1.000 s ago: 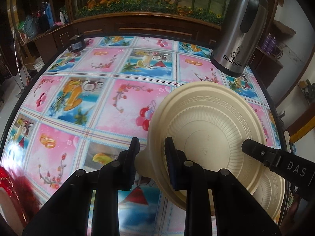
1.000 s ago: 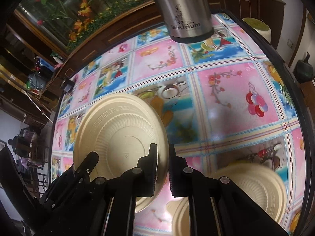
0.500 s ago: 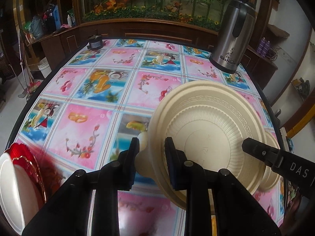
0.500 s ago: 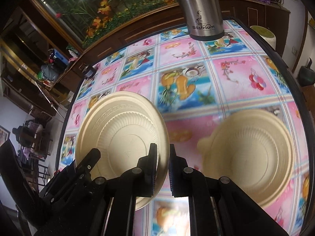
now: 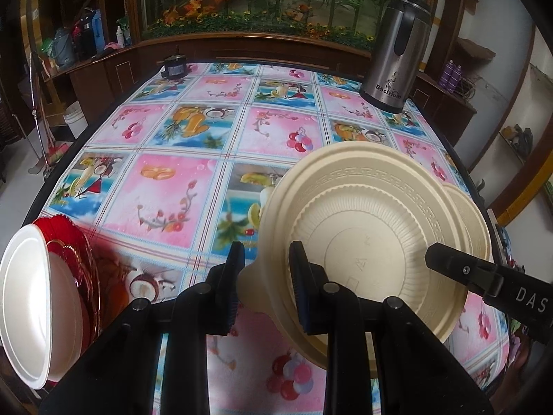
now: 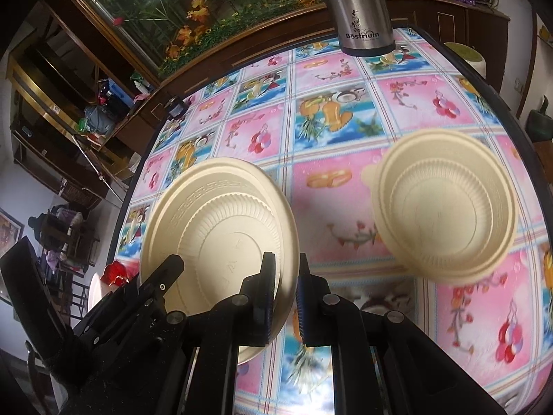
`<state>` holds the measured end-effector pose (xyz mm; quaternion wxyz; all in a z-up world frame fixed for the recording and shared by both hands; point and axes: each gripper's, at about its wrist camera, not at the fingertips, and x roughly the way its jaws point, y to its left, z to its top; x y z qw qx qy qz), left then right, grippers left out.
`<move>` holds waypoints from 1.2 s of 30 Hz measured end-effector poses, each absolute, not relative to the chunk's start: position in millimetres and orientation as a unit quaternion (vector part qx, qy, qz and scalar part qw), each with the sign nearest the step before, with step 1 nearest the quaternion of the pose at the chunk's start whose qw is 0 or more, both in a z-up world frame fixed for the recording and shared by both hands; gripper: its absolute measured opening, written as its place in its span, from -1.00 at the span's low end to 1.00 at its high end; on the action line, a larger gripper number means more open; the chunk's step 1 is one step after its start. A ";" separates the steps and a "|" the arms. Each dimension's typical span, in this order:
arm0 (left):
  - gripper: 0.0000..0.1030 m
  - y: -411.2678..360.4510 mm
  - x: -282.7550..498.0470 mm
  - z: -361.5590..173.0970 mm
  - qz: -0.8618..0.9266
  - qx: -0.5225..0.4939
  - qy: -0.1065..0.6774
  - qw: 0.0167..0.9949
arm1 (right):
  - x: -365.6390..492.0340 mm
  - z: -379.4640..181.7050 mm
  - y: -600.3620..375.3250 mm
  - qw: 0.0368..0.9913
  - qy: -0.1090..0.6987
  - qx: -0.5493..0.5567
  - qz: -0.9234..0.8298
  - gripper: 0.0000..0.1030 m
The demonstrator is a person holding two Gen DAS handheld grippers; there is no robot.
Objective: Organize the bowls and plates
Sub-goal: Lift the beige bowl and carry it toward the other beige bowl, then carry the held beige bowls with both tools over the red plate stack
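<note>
Right, both grippers are clamped on the same cream plate (image 5: 363,235). The left gripper (image 5: 266,287) pinches the small tab on the plate's left rim, and the right gripper (image 6: 283,283) pinches the opposite rim. The plate hangs between them, off the table (image 5: 166,193) and tilted up, over the near-right part of the cloth. It is round and pale cream, with a fret band around the rim, a ribbed ring inside and a flat centre, and it looks like thin moulded plastic. The key relation is that the cream bowl (image 6: 446,207) lies ahead and to the right of the right gripper, near the table's right edge. It is open side up, looks to be resting there, and is apart from the plate. On the opposite side, at the near-left corner, red plates (image 5: 69,242) and a white plate (image 5: 24,294) stand on edge just left of the left gripper. My guess is the right hand leads if the plate goes to the bowl, and the left hand if it joins the stack. A steel flask (image 5: 397,55) stands at the far-right corner, well apart.
</note>
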<state>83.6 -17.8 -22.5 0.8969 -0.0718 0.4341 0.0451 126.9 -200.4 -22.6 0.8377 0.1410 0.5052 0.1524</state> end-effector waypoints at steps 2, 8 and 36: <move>-0.54 -16.4 77.3 -22.2 0.043 -0.070 0.433 0.898 | 119.1 -23.4 -199.9 0.837 0.505 0.145 0.156 -0.78; -0.54 -7.3 60.2 -23.3 0.041 -0.072 0.432 0.898 | 100.7 -25.3 -194.7 0.836 0.502 0.149 0.164 -0.78; -0.53 36.8 15.8 -13.8 0.065 -0.091 0.414 0.903 | 62.1 -14.2 -152.0 0.834 0.488 0.138 0.215 -0.78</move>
